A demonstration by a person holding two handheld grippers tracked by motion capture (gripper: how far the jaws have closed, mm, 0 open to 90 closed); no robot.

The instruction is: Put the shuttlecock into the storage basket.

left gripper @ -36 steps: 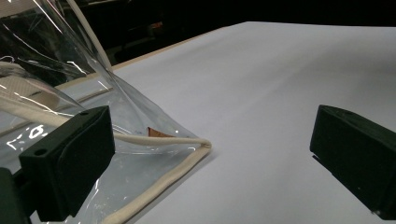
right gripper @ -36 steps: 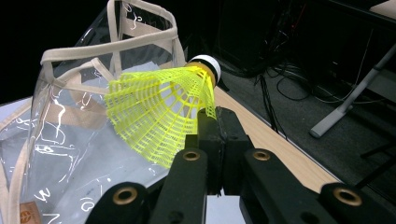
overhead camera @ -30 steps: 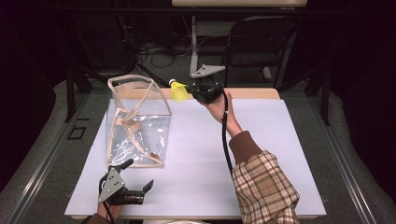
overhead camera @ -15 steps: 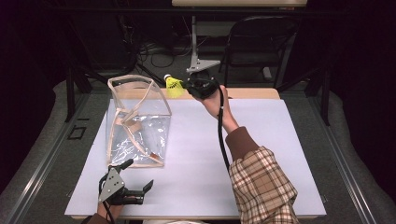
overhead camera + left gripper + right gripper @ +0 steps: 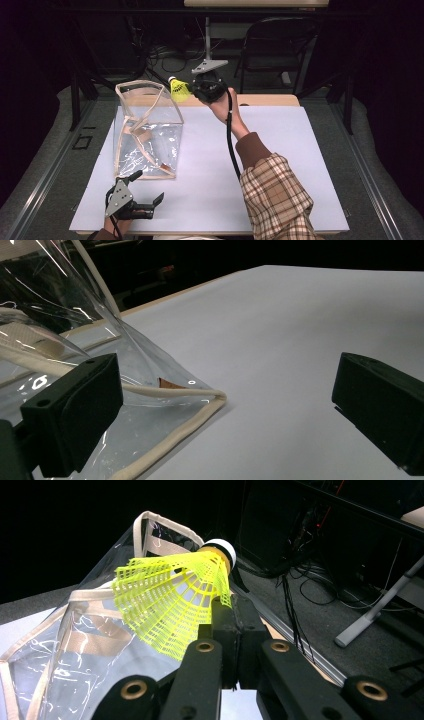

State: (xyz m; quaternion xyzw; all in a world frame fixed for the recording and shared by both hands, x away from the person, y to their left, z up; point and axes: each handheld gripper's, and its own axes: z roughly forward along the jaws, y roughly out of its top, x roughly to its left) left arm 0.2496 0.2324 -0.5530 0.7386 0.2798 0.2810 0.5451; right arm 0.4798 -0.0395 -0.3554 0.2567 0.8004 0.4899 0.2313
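Got the right gripper point(image 5: 196, 90) clamped on the yellow shuttlecock's point(image 5: 180, 89) skirt, so I'd carry it left over the clear bag's point(image 5: 145, 127) open mouth before letting go, left gripper point(image 5: 150, 204) idling with jaws apart at the near corner

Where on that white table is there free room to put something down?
The widest bare stretch of the white table top lies right of the person's plaid sleeve, out to the right edge. Another runs between the clear plastic bag with cream trim and that sleeve. The left side is crowded: the bag stands there, with the left gripper just in front of it.
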